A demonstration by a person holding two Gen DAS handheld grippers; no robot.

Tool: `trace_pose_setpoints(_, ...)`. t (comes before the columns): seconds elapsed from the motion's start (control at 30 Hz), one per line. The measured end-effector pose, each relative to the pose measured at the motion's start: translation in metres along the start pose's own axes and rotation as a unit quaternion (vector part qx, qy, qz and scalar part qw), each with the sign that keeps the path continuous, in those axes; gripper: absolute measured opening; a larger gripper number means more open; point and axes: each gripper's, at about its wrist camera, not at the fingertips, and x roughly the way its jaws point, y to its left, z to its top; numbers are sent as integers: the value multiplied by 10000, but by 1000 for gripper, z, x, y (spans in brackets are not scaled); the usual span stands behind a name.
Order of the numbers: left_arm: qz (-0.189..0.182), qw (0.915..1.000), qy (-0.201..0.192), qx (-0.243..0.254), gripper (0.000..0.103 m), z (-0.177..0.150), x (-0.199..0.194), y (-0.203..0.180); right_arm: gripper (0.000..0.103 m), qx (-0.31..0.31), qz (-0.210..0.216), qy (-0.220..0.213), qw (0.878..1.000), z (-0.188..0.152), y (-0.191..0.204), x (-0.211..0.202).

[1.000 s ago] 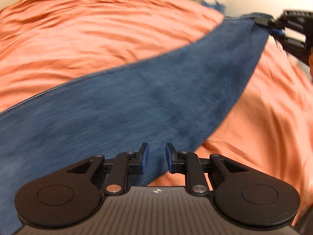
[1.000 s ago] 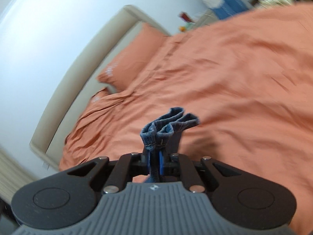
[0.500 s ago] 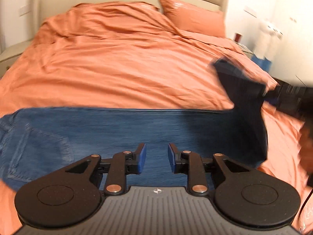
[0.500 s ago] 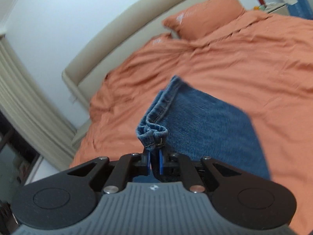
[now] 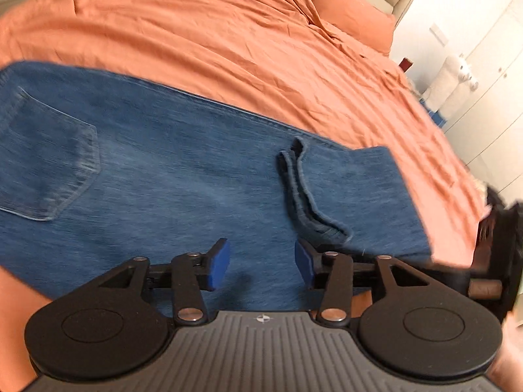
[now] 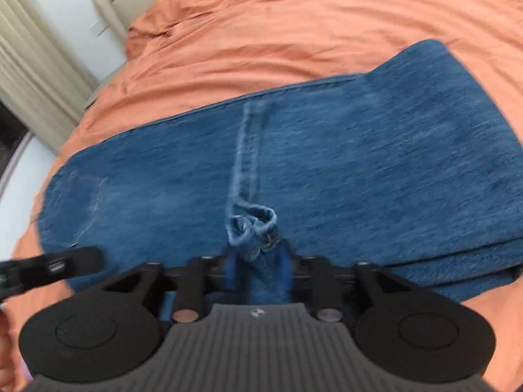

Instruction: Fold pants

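Blue jeans [image 5: 170, 170] lie flat on the orange bed, back pocket [image 5: 45, 163] at the left. The leg end is folded back over the thighs, its hem [image 5: 304, 192] lying across the denim. My left gripper [image 5: 261, 263] is open and empty, low over the near edge of the jeans. In the right wrist view the jeans [image 6: 359, 163] fill the middle; my right gripper [image 6: 258, 268] has its jaws partly apart around the bunched hem corner [image 6: 253, 228], which sits between them.
The orange duvet [image 5: 228, 32] covers the bed, with a pillow [image 5: 353, 16] and beige headboard [image 6: 111, 9] at the far end. White cupboards [image 5: 483, 98] stand at the right. The left gripper's body [image 6: 49, 269] shows at the right wrist view's left edge.
My right gripper carried the hem over and down onto the jeans, folding the leg back, and its jaws have parted. My left gripper has opened wider.
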Motion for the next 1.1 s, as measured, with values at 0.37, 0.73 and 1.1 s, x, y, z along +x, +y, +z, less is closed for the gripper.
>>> trace_pose_setpoints(0.37,-817,9905,182,-1091,69,34,77,11,41,-494,-578,-507,9958,11,-45,-77)
trace_pose_setpoints(0.73,-635,9963,28,-581,11,36,110,-12,27,-154,-1434,-1133,9830,-28,-137,-134)
trace_pose_setpoints(1.1,-662,9938,-594,675,9,66,41,-85,40,-776,-1905,-1254,9706,-44,-117,-76)
